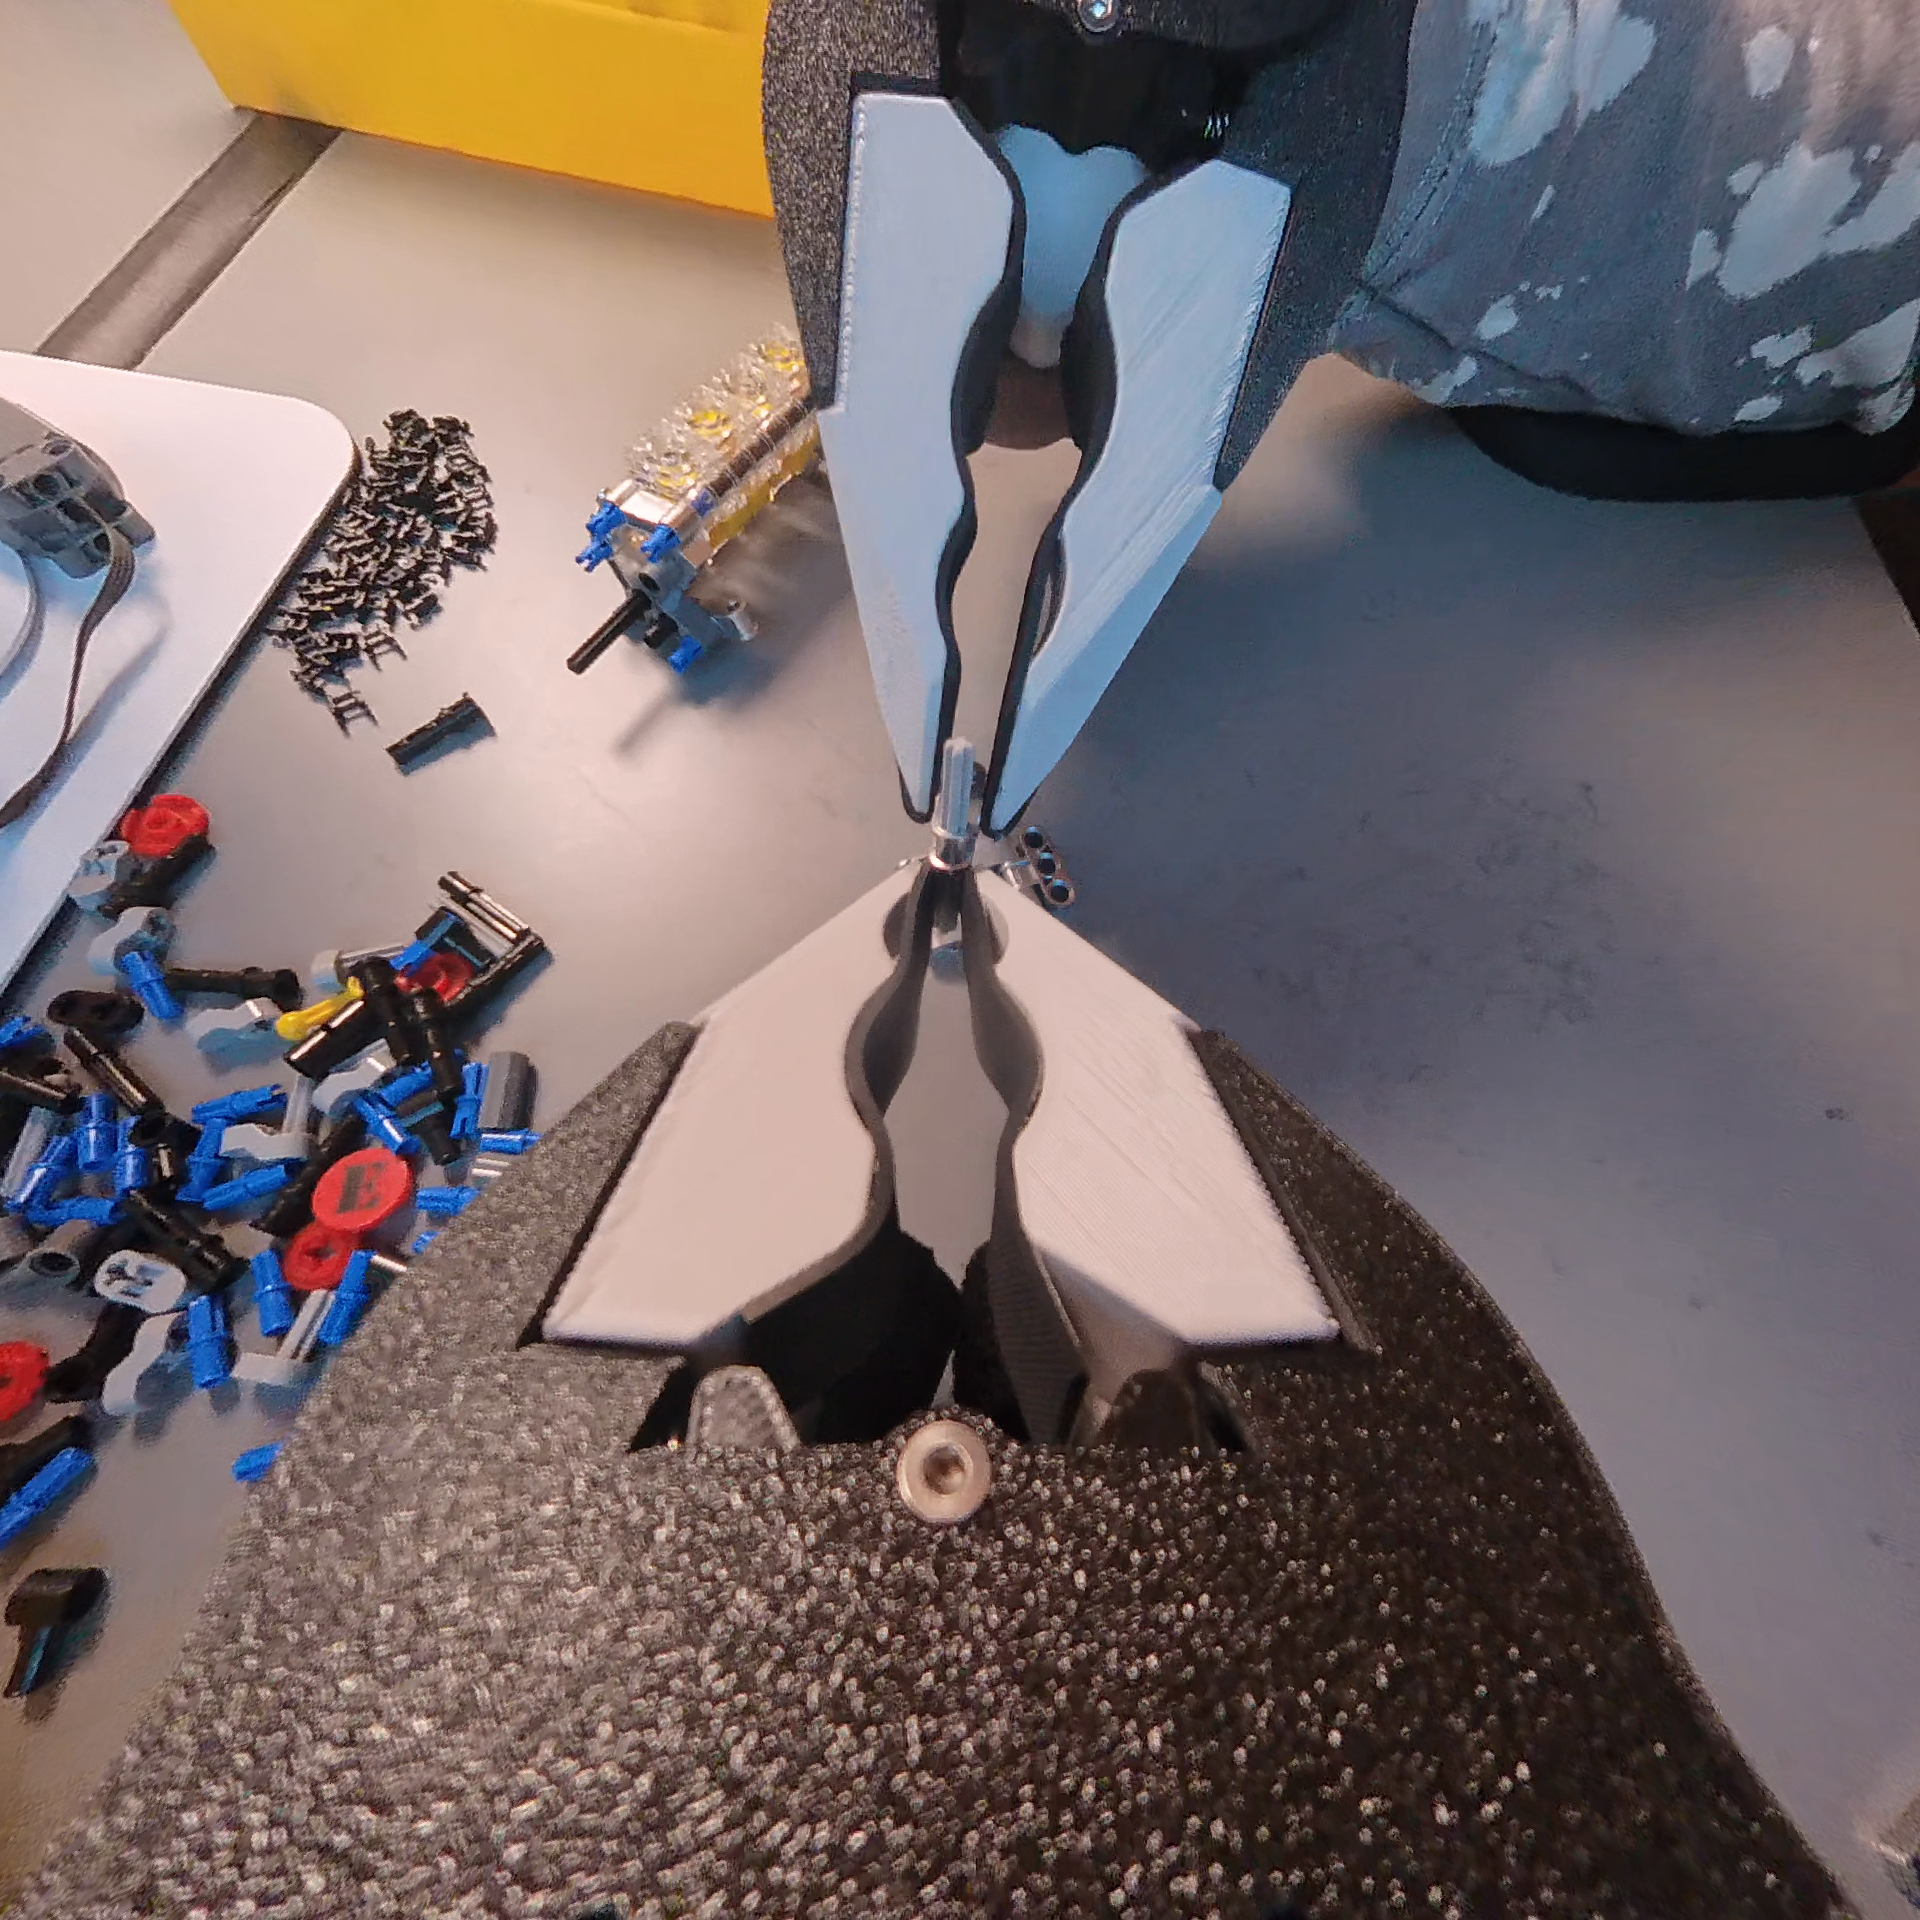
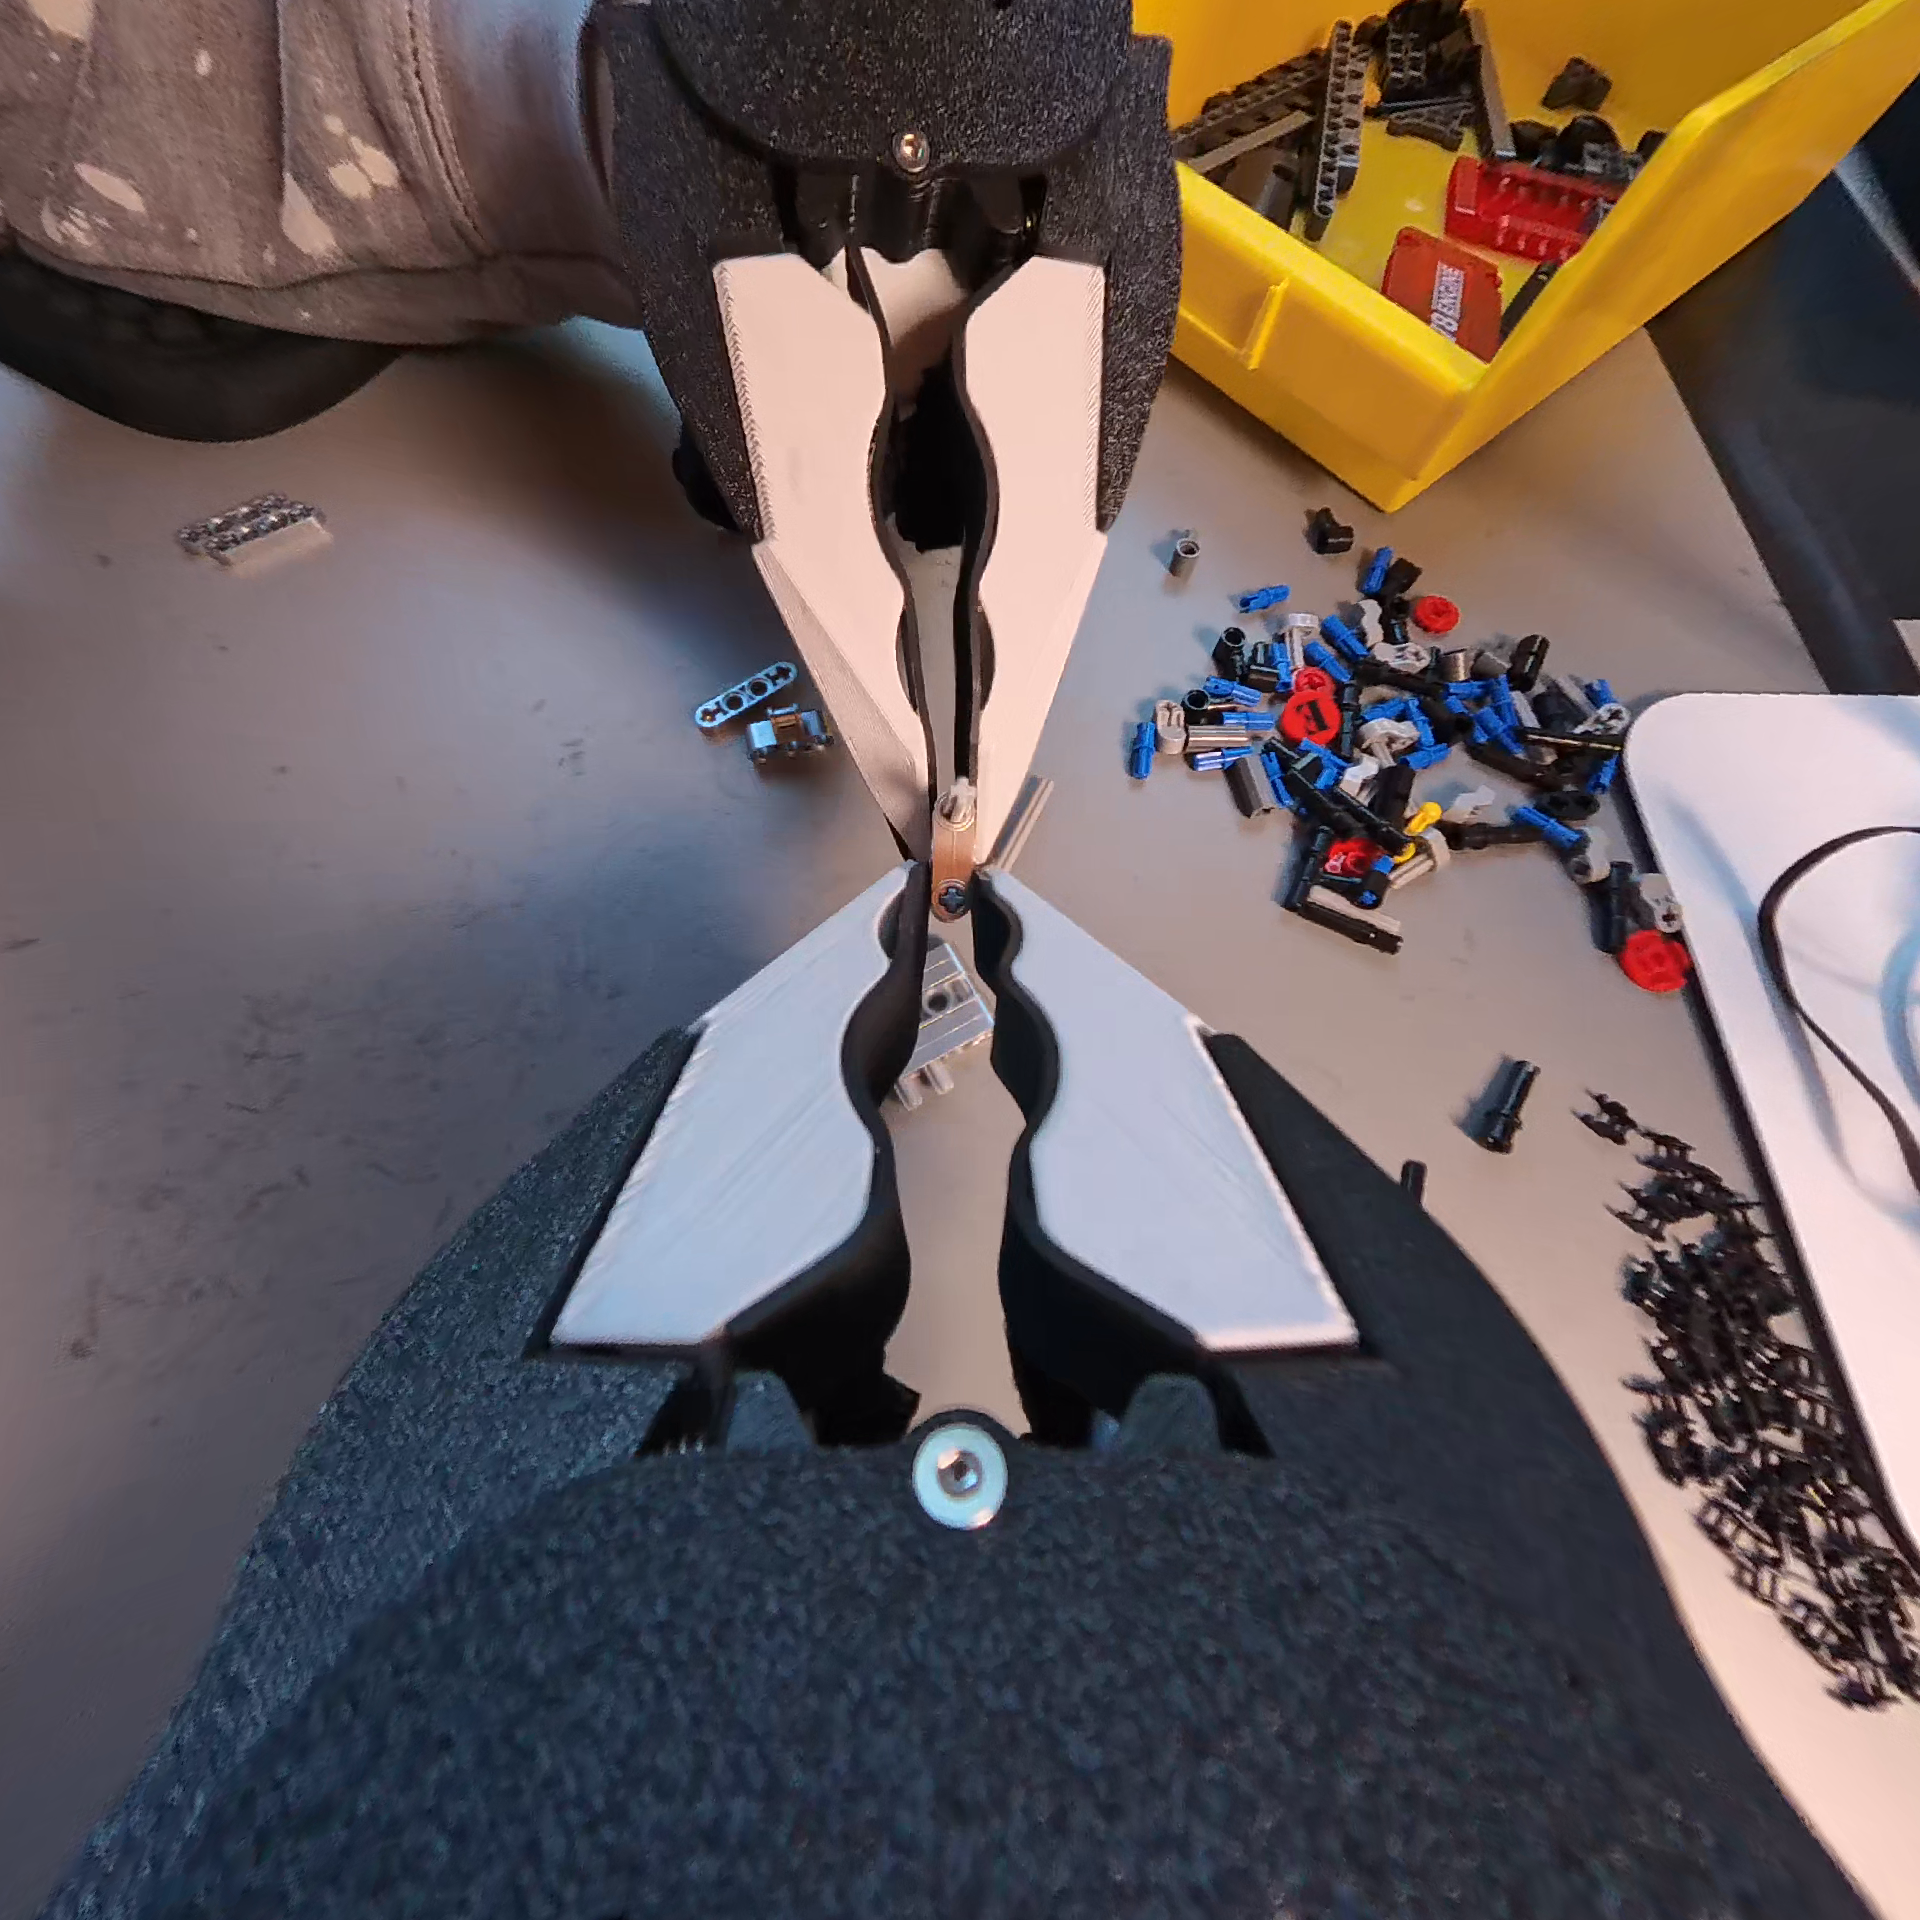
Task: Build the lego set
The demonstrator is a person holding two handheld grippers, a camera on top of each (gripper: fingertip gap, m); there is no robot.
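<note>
Both tools meet tip to tip in the middle of each frame, just above the grey tabletop (image 1: 1455,935). In the left wrist view, the left hand-held gripper (image 1: 943,871) rises from the bottom of the frame with its fingers drawn nearly together, pinching a small light-grey connector (image 2: 954,854) at one end. From the top of the frame the right hand-held gripper (image 1: 961,800) comes down, its fingers closed on a short grey axle pin (image 1: 958,795) that stands in line with the connector's hole. To my eye they are held opposed so that pin and hole line up; whether the pin is already seated, I cannot tell.

In the right wrist view, a ribbed grey block (image 2: 940,1023) lies on the tabletop under the near fingers, partly hidden by them. Left of centre sit a thin grey three-hole beam (image 2: 746,694) and a small grey joint piece (image 2: 788,736).

Farther out, a heap of blue, black and red pins and bushes (image 2: 1434,748) spreads at the right of that frame, with a pile of tiny black clips (image 2: 1756,1340) at lower right beside a white tray (image 2: 1787,852), which is cut off at the edge. A half-built block of clear and yellow parts (image 1: 707,509) stands left of centre in the left wrist view. A yellow bin (image 2: 1351,353) of loose parts fills the upper right, cropped, and a mottled grey sleeve (image 1: 1662,229) closes the far side.
</note>
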